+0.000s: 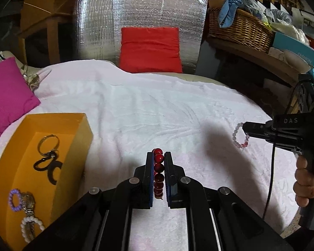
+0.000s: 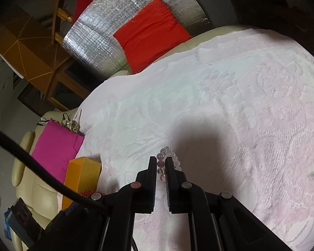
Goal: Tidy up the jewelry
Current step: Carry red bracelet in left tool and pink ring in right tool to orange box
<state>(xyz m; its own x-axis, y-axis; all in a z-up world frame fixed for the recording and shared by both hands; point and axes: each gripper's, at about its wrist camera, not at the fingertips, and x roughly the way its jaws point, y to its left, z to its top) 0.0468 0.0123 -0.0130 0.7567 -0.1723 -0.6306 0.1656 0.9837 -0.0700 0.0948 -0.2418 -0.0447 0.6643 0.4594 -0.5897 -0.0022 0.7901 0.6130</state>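
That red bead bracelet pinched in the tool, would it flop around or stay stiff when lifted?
Probably floppy: the red bead bracelet is separate round beads strung together, so it likely drapes from the left gripper. The glossy beads look hard and may slip between the pads. Dropped on the white cover, it would likely settle, not roll.

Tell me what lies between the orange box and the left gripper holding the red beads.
Nothing: the left wrist view shows only bare white bedcover between the orange box and the left gripper clamping the red bead bracelet.
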